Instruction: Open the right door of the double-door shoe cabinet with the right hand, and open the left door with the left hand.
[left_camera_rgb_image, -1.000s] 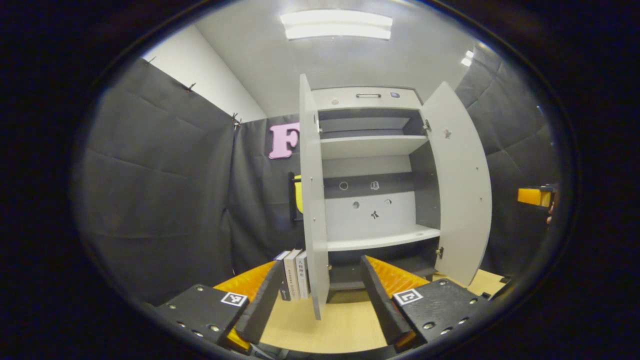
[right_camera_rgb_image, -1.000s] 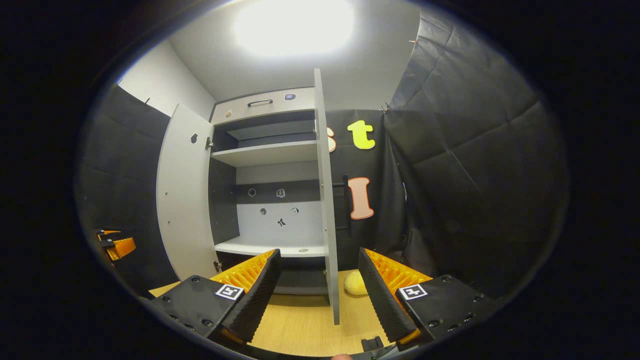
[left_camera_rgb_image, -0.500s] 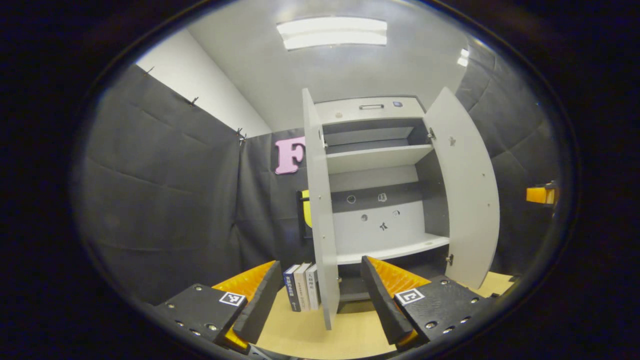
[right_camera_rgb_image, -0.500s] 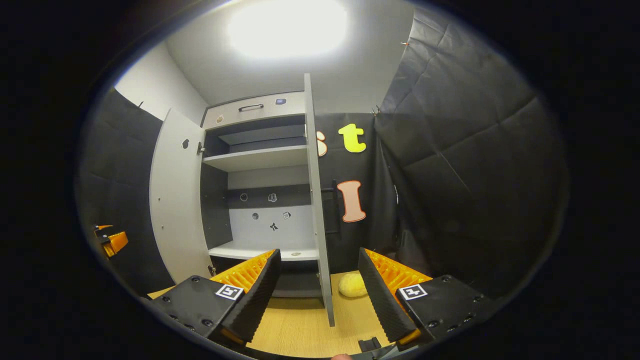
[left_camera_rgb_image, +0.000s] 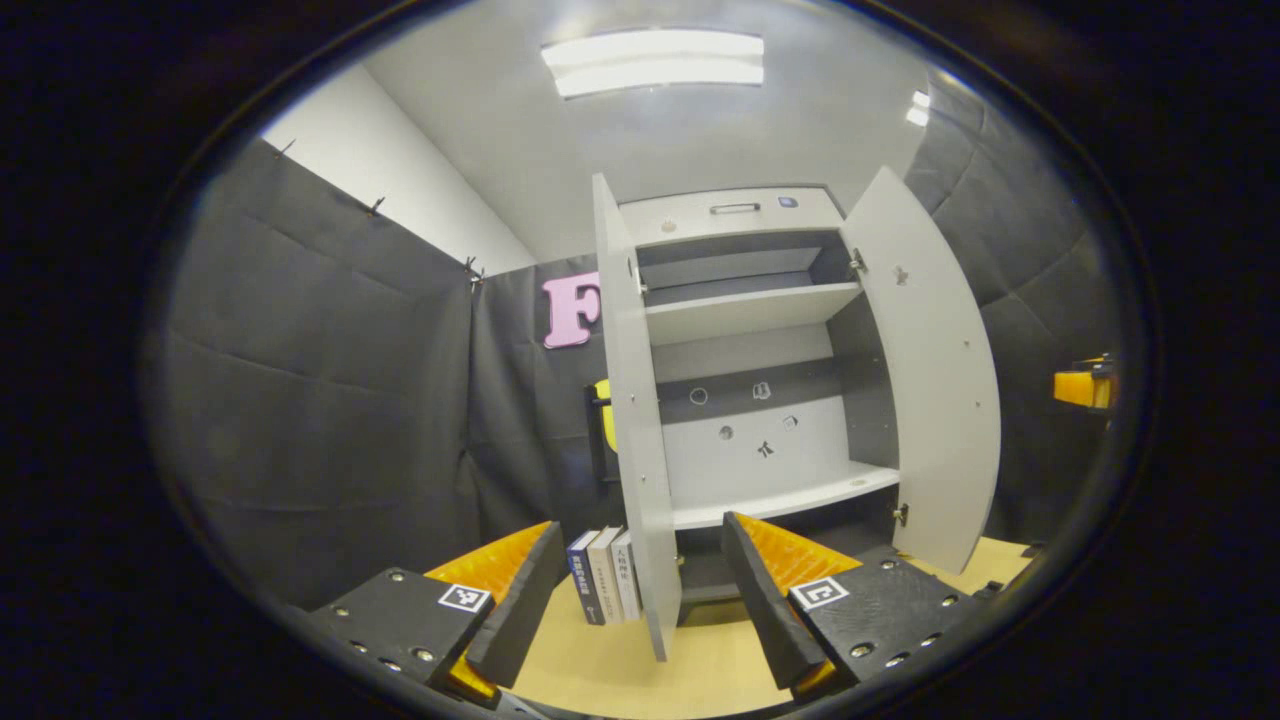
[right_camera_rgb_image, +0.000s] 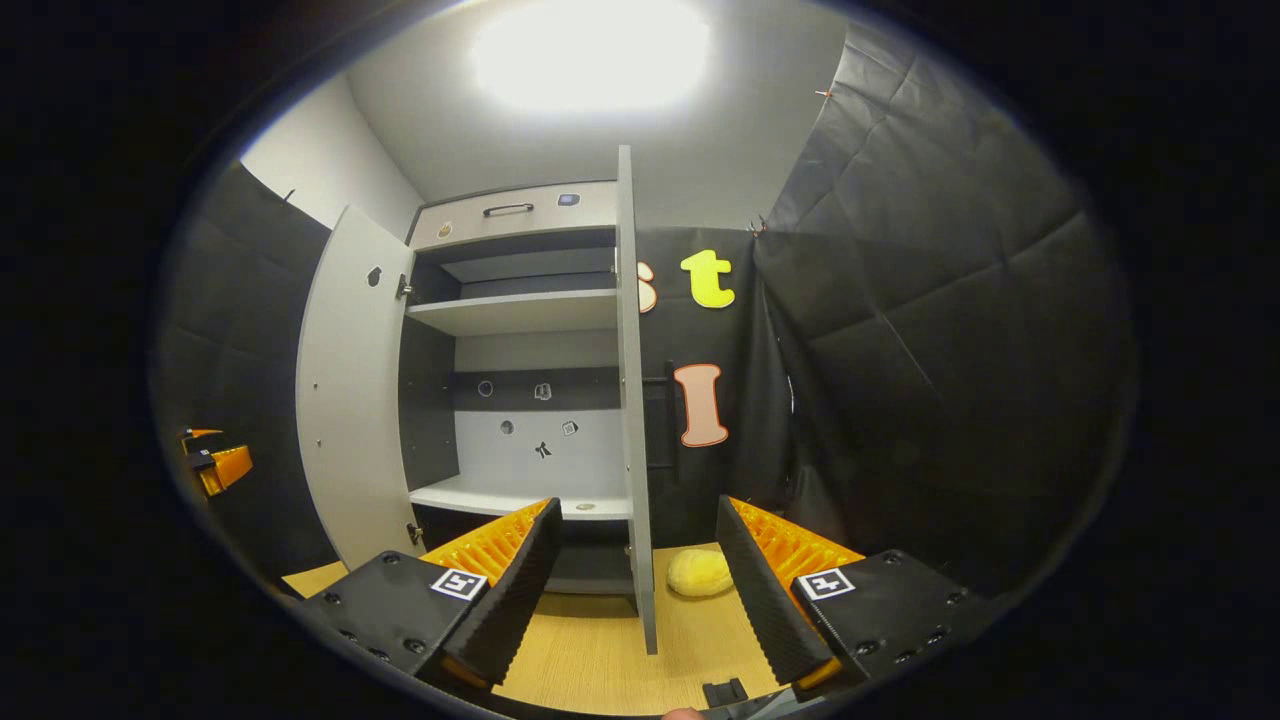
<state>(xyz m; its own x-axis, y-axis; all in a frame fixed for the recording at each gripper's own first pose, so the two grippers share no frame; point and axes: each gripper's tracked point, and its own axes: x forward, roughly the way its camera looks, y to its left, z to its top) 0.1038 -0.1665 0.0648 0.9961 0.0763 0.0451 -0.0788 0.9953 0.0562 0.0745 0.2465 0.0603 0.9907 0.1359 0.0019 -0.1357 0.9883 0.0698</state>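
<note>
Since both doors of the shoe cabinet (left_camera_rgb_image: 745, 330) already stand swung out, the main risk is judged to be a knock from a gripper, which would swing a door on its hinges.

Nearest in the left gripper view, the left gripper (left_camera_rgb_image: 640, 590) is held with its jaws wide apart and nothing between the ribbed fingers; the thin free edge of the left door (left_camera_rgb_image: 630, 420) stands upright in the gap just beyond them, untouched. In the right gripper view, the right gripper (right_camera_rgb_image: 640, 585) is likewise spread and empty, with the edge of the right door (right_camera_rgb_image: 632, 400) upright ahead of it. A sideways drift of either hand could catch these edges.

The light wood-grain tabletop (left_camera_rgb_image: 600, 670) lies below. On it, upright books (left_camera_rgb_image: 607, 576) stand just left of the left door, and a soft, rounded yellow object (right_camera_rgb_image: 700, 572) rests just right of the right door; either could be struck if a door were forced wider.

Farther off, the cabinet is seen as flat, matt grey board with bare horizontal shelves, a darker inner band and a small dark handle (left_camera_rgb_image: 735, 208) at the top.
</note>
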